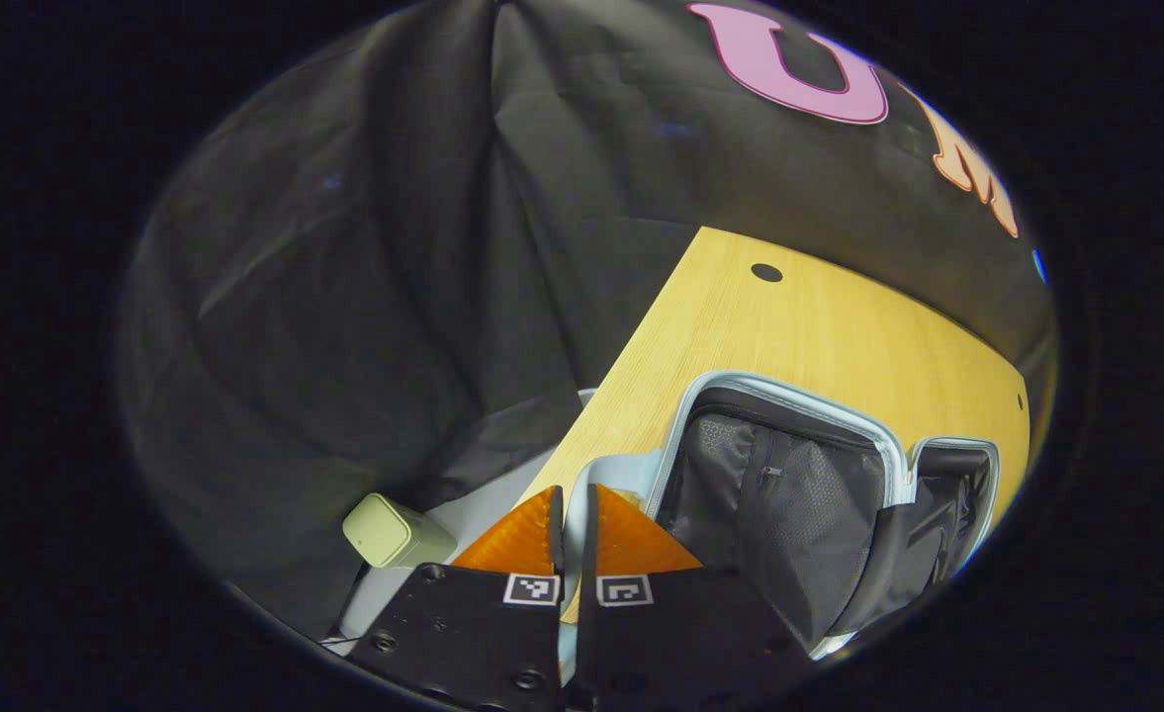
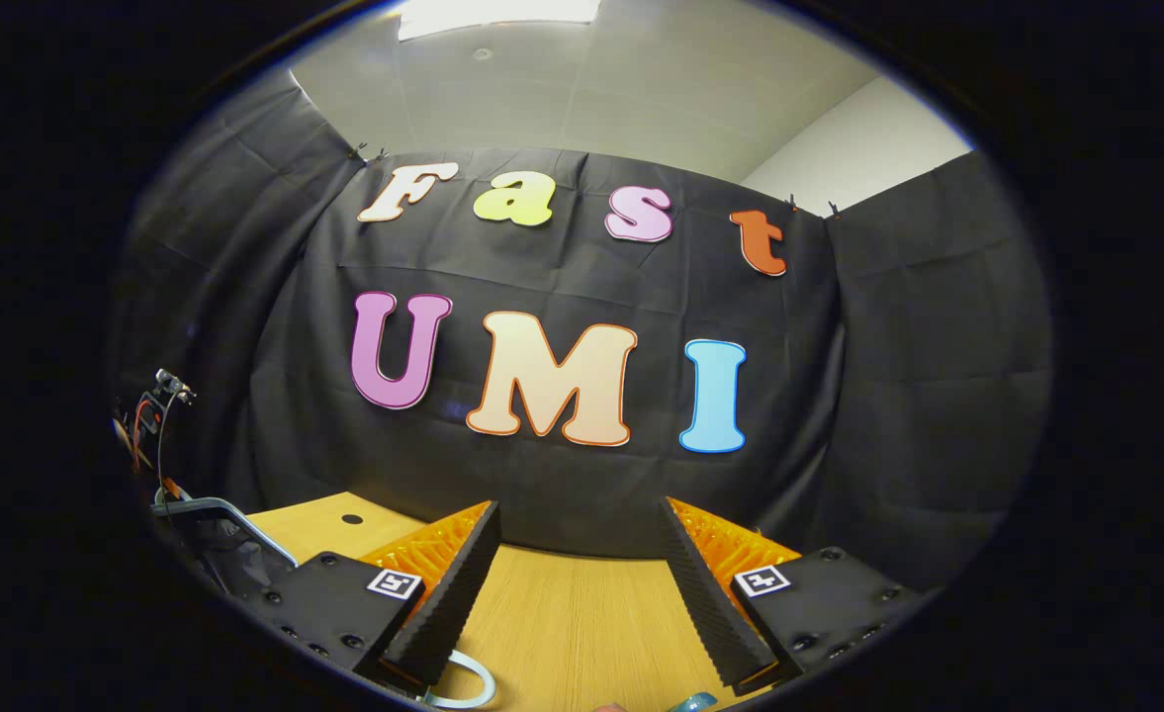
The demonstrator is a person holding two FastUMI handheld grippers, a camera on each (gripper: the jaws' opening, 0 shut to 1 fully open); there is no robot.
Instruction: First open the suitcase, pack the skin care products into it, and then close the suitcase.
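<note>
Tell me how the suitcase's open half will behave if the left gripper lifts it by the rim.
The suitcase shell probably stays stiff: its pale rim holds a clean curve. The dark fabric lining looks floppy and may sag. With the left gripper pinching just one edge, the half may well twist or slip.

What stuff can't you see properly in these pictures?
- Left gripper view: the left gripper covers the near corner of the open suitcase, and I cannot tell what its nearly closed fingers pinch.
- Left gripper view: the suitcase's far half is cut off by the picture's edge.
- Right gripper view: a blue thing below the right gripper is cut off, too little to name.
</note>
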